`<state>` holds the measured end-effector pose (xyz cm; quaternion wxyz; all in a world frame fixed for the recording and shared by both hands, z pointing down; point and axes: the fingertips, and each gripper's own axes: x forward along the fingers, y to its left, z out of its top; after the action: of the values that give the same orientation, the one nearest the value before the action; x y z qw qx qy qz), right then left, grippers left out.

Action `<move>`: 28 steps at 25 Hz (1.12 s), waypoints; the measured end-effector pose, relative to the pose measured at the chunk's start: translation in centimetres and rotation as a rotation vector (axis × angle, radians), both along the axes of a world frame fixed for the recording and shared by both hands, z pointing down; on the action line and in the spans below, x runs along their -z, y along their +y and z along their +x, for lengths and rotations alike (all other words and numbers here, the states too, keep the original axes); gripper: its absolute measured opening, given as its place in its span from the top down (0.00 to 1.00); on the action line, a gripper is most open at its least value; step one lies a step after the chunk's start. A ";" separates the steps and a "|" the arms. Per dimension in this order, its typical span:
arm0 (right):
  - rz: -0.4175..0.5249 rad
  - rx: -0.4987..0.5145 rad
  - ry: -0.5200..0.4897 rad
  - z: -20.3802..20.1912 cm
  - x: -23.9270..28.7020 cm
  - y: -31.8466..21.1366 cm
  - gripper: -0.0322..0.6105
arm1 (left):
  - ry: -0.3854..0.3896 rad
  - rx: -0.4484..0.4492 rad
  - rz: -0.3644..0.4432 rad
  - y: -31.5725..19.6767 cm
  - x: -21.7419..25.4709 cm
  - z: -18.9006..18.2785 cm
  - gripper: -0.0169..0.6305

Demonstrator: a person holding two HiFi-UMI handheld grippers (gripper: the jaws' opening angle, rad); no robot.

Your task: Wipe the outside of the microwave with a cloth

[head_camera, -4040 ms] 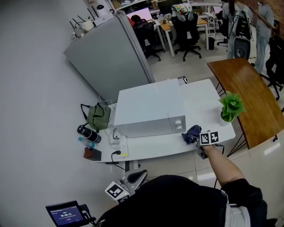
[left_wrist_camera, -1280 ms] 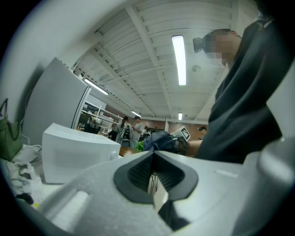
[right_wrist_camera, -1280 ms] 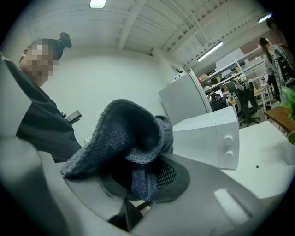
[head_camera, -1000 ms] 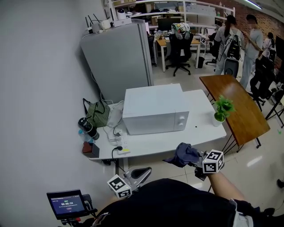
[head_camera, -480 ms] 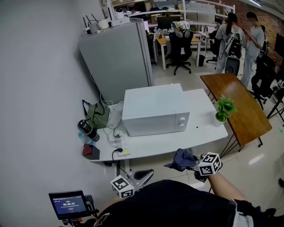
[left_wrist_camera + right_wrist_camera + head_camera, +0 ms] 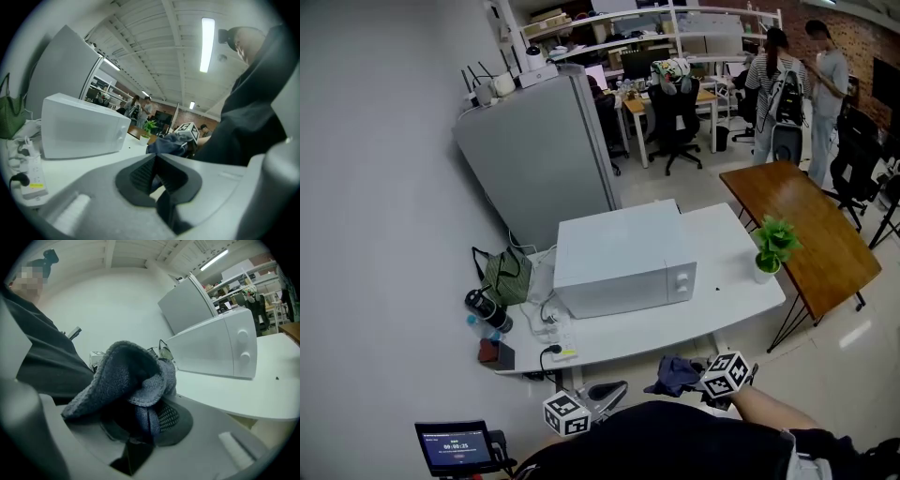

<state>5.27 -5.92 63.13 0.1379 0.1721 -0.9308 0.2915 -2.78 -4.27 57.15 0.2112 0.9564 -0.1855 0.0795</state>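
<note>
I have the right gripper (image 6: 701, 380) clamped on the dark blue cloth (image 6: 673, 375). It sits low at the bottom centre of the head view, off the near edge of the tabletop (image 6: 727, 239) and well apart from the microwave (image 6: 619, 258) in the middle of the frame. The left gripper (image 6: 611, 392), at the lower left, has its jaws pressed together on nothing.

As I judge it, the step is to carry the cloth up to the casing. I would lead with the bunched fabric so that cloth, not hard jaw, meets the white face. Long overlapping strokes should follow, with care around the knobs (image 6: 242, 336) at the right end of the front. The empty left gripper could steady the top so the microwave does not slide toward the cables on its left.

The right gripper view shows the grip itself. Only a fold of cloth is pinched between the pads, and most of it is heaped loosely above and left of them. The head view shows only a dark lump there. The left gripper view confirms that its pads meet empty, and it shows the power strip (image 6: 30, 180) at lower left. Only the head view gives the layout, with the plant (image 6: 774, 246) at the right of the tabletop and the fridge (image 6: 534, 141) behind the microwave.
</note>
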 end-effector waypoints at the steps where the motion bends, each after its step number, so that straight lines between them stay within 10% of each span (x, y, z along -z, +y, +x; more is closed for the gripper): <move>1: -0.004 -0.002 -0.012 -0.1 -0.1 -0.3 0.86 | -0.011 -0.004 0.003 -0.3 -0.1 0.1 0.97; 28: 0.074 -0.066 -0.099 1.3 7.2 -4.3 0.86 | 0.018 0.042 0.028 -1.4 1.9 -0.4 0.97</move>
<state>6.60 -10.26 55.98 0.0756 0.1930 -0.9404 0.2694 -3.14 -5.68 55.21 0.2011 0.9558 -0.2047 0.0638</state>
